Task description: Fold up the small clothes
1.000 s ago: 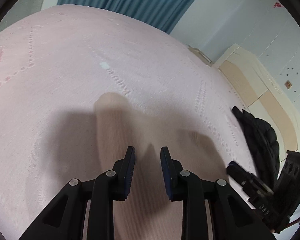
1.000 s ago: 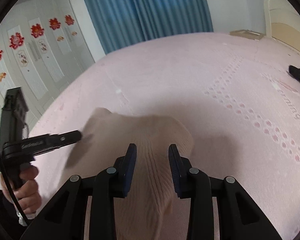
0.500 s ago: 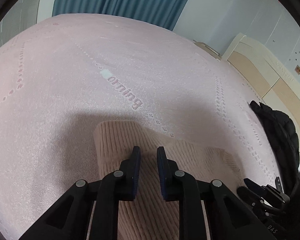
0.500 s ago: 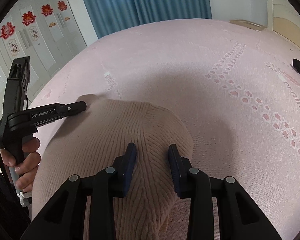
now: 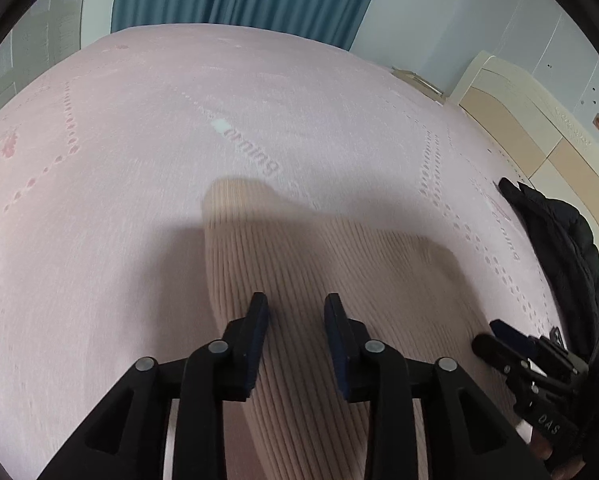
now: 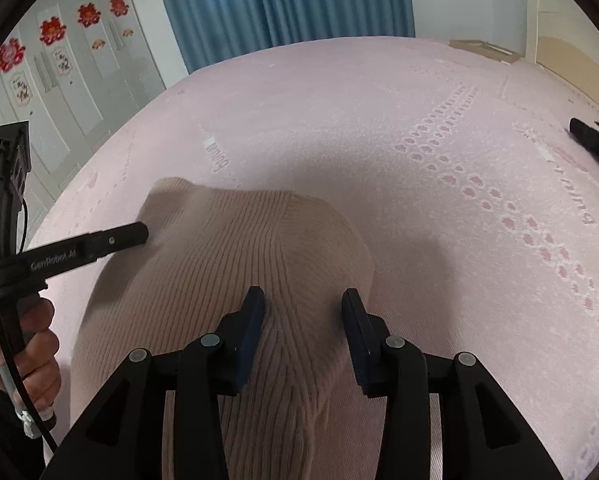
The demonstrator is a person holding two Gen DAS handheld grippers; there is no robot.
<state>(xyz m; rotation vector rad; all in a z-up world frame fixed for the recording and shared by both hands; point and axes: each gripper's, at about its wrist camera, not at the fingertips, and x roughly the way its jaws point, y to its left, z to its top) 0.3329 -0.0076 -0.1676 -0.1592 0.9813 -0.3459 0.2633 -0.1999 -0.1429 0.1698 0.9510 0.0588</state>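
Both the left tongs [image 5: 295, 308] and the right tongs [image 6: 303, 304] hover released over a beige ribbed sweater [image 6: 235, 256] spread on the pink bed [image 6: 379, 120].

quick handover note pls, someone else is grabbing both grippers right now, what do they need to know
Left gripper: open, empty, over the beige ribbed knit garment.
Right gripper: open, empty, over the same garment's nearer part.
The garment lies on the pink patterned bedspread, spread but rumpled, with a bunched ridge between the right jaws. A black padded jacket lies off to the right, clear of it.
Done: garment laid out; no clean fold shows.
Left: probably smooth it flat, then grip an edge and fold it over.
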